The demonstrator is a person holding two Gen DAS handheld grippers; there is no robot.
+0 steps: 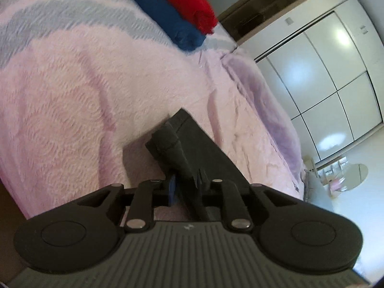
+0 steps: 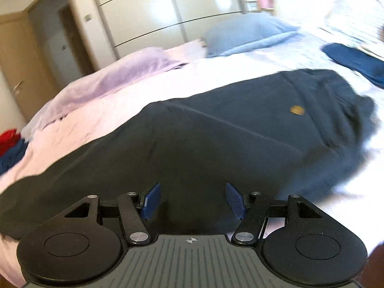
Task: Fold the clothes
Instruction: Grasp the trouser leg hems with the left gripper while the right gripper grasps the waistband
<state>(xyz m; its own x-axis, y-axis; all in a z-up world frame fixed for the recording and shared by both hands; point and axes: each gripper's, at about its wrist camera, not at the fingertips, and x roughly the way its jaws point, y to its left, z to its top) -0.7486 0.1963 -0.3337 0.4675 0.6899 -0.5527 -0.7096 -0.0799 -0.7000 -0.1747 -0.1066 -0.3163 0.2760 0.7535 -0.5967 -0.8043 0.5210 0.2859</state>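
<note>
One dark garment (image 2: 216,129); one red bundle (image 1: 187,2); two blue bundles (image 1: 165,16) (image 2: 357,60); two pillows (image 2: 242,33) (image 2: 134,69).

Each camera sits just behind its own claw, looking forward and down along the fingers. The left claw (image 1: 184,187) view is close over the bed (image 1: 72,91), facing wardrobe doors (image 1: 324,72) ahead to its right. The right claw (image 2: 193,201) view hovers near the dark garment (image 2: 192,144). Both views share the bed, garment and wardrobe.
</note>
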